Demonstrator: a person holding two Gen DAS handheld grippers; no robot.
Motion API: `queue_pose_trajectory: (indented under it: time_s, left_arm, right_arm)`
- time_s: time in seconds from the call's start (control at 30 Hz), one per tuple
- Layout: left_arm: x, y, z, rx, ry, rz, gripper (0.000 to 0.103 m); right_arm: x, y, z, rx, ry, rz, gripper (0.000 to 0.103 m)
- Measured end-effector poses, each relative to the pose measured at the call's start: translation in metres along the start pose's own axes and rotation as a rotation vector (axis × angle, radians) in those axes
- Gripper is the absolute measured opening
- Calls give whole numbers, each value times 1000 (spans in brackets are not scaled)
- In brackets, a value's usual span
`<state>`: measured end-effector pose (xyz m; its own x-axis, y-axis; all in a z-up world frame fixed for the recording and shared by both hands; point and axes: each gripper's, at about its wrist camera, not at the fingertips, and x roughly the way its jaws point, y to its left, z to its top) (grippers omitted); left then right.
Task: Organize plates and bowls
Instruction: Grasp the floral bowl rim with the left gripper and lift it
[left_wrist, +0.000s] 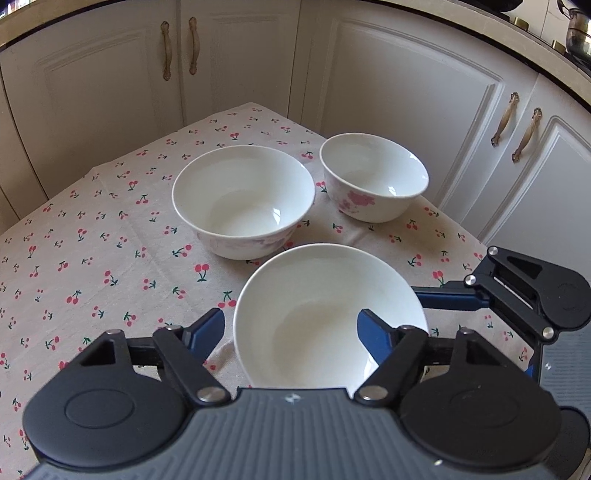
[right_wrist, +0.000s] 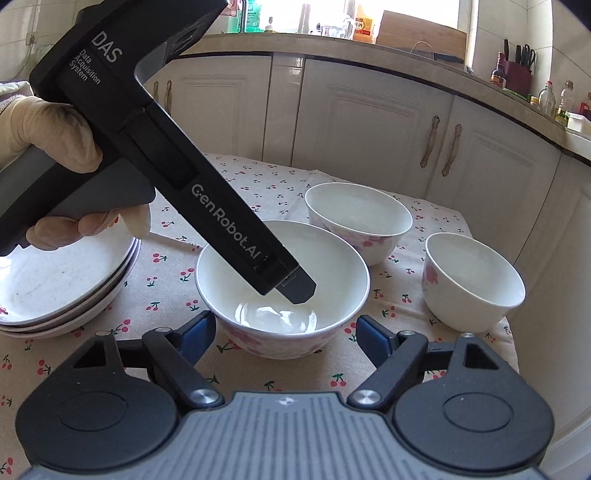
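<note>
A white bowl with pink flowers (left_wrist: 317, 288) stands on the cherry-print cloth, nearest to both grippers. My left gripper (left_wrist: 291, 317) reaches over its rim, one finger outside the wall and the other finger (left_wrist: 373, 332) inside; its black fingertip (right_wrist: 301, 290) hangs in the bowl (right_wrist: 332, 266). The jaws stand apart with only the wall between them. My right gripper (right_wrist: 286, 321) straddles the bowl's lower sides from outside, with a sliver of cloth showing beside one pad. Its blue finger (left_wrist: 450, 299) lies along the bowl's far side.
Two more white bowls (right_wrist: 358, 218) (right_wrist: 472, 280) stand behind and to the right, the latter near the table's edge. A stack of plates (right_wrist: 55, 288) sits at the left under a gloved hand (right_wrist: 48, 129). White cabinet doors (left_wrist: 406, 92) close in behind the table.
</note>
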<state>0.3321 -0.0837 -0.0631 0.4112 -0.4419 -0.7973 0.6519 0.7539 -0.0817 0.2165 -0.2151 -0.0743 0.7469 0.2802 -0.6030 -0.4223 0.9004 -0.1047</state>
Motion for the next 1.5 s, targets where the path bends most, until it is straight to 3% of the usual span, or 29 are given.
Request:
queue_pose_trajectory:
  time_s: [0.73,1.5]
  left_arm:
    - [-5,-8,-2,17,7,-35,76]
    - [-42,-81,-37,41,-25,-73,76]
  right_arm:
    - [-3,1,3,8,16,19,84]
    - [-88,12,-27,16,-5,11,84]
